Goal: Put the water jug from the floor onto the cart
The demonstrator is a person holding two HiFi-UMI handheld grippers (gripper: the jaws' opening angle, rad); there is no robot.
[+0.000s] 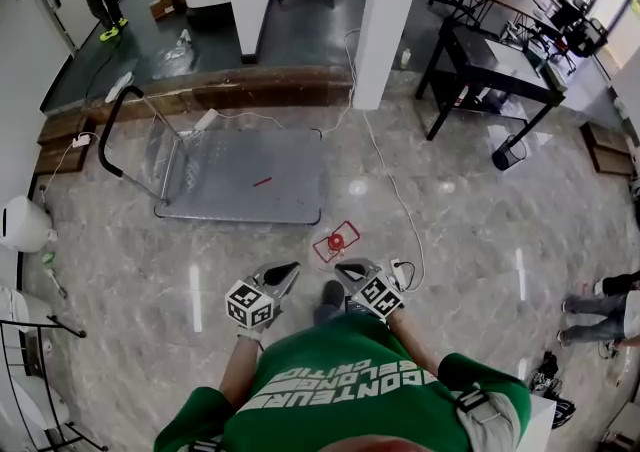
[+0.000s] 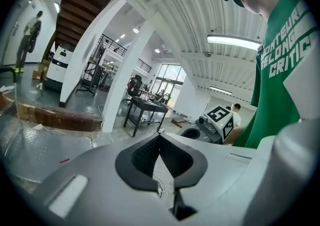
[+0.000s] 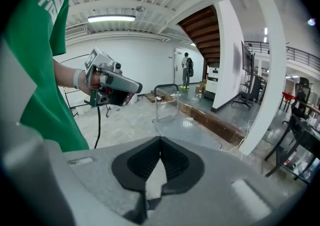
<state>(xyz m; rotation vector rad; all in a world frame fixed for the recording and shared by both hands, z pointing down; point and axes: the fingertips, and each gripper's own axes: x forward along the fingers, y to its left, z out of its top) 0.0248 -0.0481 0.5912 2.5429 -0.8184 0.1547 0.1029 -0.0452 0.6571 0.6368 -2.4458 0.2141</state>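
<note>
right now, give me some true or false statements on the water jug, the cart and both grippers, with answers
1. The red-capped water jug sits on the flat grey metal cart. False: it stands on the pale marble floor, apart from the cart's near edge.
2. The left gripper and right gripper are both shut and empty. True.
3. In the head view, the cart's black loop handle is at its right end. False: its left end.
4. A small red mark lies on the cart's deck. True.

Wearing a green short-sleeved T-shirt [image 1: 345, 380] lettered in white, showing pale grey, black-padded left gripper [image 1: 287, 270] and right gripper [image 1: 345, 268] bearing black-and-white marker cubes.
</note>
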